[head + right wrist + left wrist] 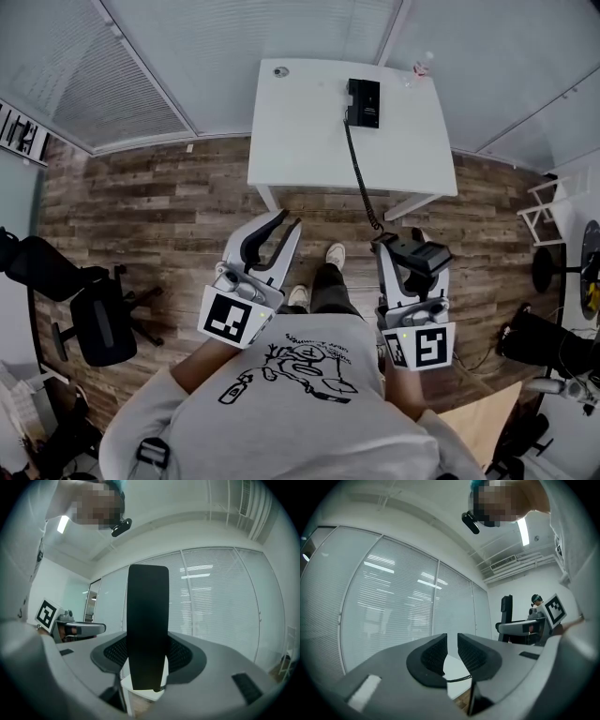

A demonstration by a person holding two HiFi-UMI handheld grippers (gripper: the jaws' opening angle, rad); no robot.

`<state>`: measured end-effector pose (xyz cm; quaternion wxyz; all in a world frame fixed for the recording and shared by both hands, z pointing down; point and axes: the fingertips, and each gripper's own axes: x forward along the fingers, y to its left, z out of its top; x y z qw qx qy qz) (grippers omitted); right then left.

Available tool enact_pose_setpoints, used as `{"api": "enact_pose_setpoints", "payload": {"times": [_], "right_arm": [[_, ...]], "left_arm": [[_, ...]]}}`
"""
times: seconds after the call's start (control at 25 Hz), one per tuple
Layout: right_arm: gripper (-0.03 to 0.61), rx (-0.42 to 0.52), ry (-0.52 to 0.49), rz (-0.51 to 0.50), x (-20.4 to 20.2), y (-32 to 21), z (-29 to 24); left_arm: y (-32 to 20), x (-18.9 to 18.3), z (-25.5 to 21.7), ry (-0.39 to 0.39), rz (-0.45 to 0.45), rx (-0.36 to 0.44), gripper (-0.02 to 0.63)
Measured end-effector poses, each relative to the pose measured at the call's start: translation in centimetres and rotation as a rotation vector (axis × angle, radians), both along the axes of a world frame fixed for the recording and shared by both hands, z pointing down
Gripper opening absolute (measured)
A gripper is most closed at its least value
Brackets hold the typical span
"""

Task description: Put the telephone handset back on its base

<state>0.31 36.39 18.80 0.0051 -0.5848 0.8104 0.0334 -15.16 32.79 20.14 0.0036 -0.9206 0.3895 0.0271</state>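
Handset (147, 625) clamped in right gripper (411, 244), left gripper (451, 644) jaws apart, table (300, 141) edge well ahead.

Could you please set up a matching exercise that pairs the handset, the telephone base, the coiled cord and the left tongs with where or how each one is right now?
Things:
1. handset
2. telephone base
3. coiled cord
4. left tongs

Places or states:
A. empty, jaws a little apart
B. sits on the white table
C. clamped in the right tongs
D. stretches from the base, over the table's edge, to the handset

Pairs: 1-C, 2-B, 3-D, 4-A
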Motion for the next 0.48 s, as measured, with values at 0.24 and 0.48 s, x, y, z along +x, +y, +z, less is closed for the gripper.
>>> {"api": "enact_pose_setpoints", "payload": {"times": [0.24, 0.48], "right_arm": [[0.209, 0.001, -0.011, 0.0, 1.5, -2.7, 0.2], [0.209, -0.001, -0.019, -0.004, 4.1, -6.5, 0.1]], "left_arm": [[-2.8, 1.4, 0.1, 0.015, -0.01, -0.018, 0.064], [-6.9, 4.2, 0.1, -0.012, 0.003, -0.004, 0.064]]}}
